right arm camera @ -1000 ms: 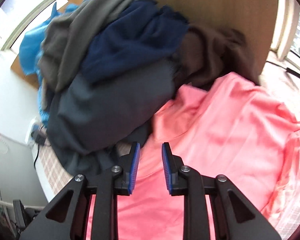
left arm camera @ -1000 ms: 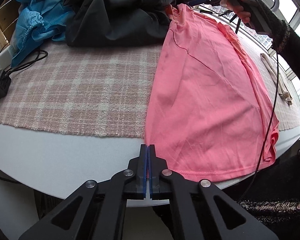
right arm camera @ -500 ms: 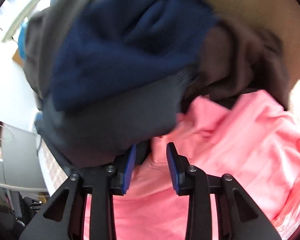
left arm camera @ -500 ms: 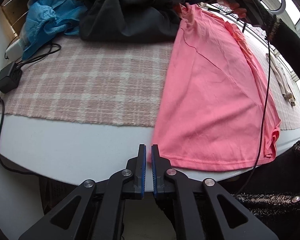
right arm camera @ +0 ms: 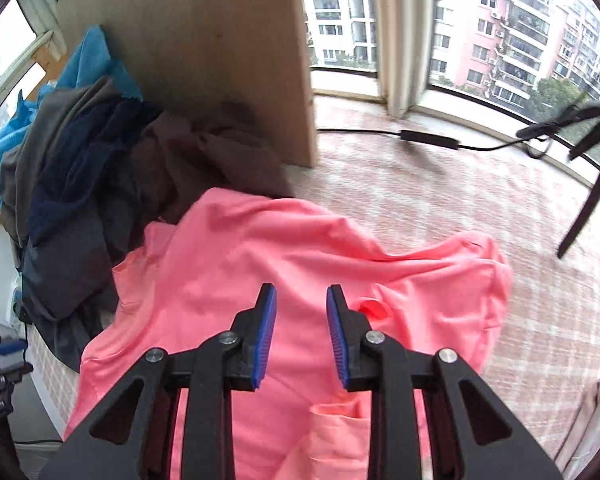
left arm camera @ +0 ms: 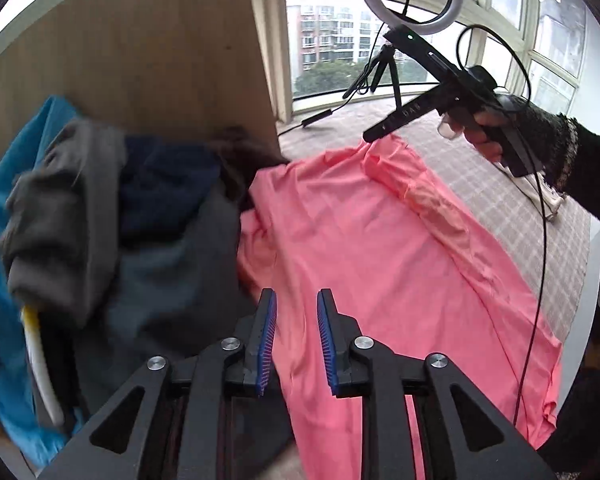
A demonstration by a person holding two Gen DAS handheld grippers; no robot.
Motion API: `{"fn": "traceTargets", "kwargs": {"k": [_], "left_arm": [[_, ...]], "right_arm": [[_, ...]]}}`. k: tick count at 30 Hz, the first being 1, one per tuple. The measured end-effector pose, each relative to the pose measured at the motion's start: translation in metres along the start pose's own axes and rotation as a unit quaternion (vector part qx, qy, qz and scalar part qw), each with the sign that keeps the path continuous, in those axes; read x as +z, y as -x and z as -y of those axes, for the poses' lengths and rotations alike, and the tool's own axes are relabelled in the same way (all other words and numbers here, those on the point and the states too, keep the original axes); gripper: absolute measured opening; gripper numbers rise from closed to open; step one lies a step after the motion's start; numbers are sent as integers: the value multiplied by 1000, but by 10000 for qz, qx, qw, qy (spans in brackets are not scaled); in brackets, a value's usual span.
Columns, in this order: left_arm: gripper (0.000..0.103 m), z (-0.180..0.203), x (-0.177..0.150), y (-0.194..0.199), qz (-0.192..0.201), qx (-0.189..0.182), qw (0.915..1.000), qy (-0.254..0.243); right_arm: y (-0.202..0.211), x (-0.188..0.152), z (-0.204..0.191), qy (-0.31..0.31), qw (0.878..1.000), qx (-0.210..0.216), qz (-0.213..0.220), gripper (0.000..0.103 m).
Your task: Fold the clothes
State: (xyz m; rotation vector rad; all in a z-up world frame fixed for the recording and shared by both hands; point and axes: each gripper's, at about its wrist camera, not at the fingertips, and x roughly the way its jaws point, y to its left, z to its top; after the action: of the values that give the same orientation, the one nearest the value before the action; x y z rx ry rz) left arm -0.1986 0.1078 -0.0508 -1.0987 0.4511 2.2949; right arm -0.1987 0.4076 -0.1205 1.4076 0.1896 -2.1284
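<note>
Pink shirt [left arm camera: 380, 264] spread flat on checked cloth [left arm camera: 512, 196], straight ahead of and beneath both grippers. Left gripper [left arm camera: 296, 340] hovering above shirt, jaws parted, holding nothing. Right gripper [right arm camera: 300, 336] likewise released over shirt's upper part. Heap of dark clothes [left arm camera: 148, 232] just left, touching shirt, backed by wooden board [right arm camera: 220, 40]. Tripod [left arm camera: 380, 72] and cable [right arm camera: 428, 138] beyond.
</note>
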Motion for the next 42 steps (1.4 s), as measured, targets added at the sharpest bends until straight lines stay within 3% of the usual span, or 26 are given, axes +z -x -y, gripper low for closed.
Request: {"fn": "traceTargets", "kwargs": {"k": [3,4,7,9,14,20,24,29,32,36,37,38,40,42], "left_arm": [[31,-8,46,-42,-190,157,9982,-554],[29,-13,58,-56,-308,189,9975,-615],[29,-29,74,-86,-633,2,9970,-442],[31,-33,78,-95,-692,-155,9966,-409],[31,-46,99,-120,-794,-419,9959,-87],[31,-41,114,-155,-1113,-224,9933,-211],[31,-12,113,-153,-1018,-626,9925,-261],[32,26,111,-150,-879,-1190,9885,-309],[34,62,109,-161,-904,-1520,9829,-519],[34,84,110,-186,-1027,-1587,9808,-474],[34,85,111,-192,-1048,-1660,9799,-365],[34,85,110,-196,-1064,-1734,9787,-273],[32,87,110,-204,-1096,-1887,9758,-108],[32,92,111,-204,-1077,-1998,9738,-144]], "right_arm": [[-43,28,10,-294,9993,-230,64,30],[-39,22,16,-354,9987,-368,84,30],[-58,13,39,-665,9967,-461,116,42],[-67,5,57,-950,9943,-459,144,44],[-91,0,126,-1732,9848,22,106,44],[-110,16,140,-1680,9844,516,9,49],[-104,8,143,-1483,9856,801,147,49],[-113,6,125,-1216,9902,685,56,49],[-113,7,131,-1469,9867,674,148,49],[-116,5,140,-1715,9796,982,359,49],[-116,5,139,-1658,9805,976,388,48],[-116,5,138,-1574,9821,952,403,30],[-118,0,135,-1448,9838,1011,313,5],[-110,-2,133,-1318,9870,821,422,5]]}}
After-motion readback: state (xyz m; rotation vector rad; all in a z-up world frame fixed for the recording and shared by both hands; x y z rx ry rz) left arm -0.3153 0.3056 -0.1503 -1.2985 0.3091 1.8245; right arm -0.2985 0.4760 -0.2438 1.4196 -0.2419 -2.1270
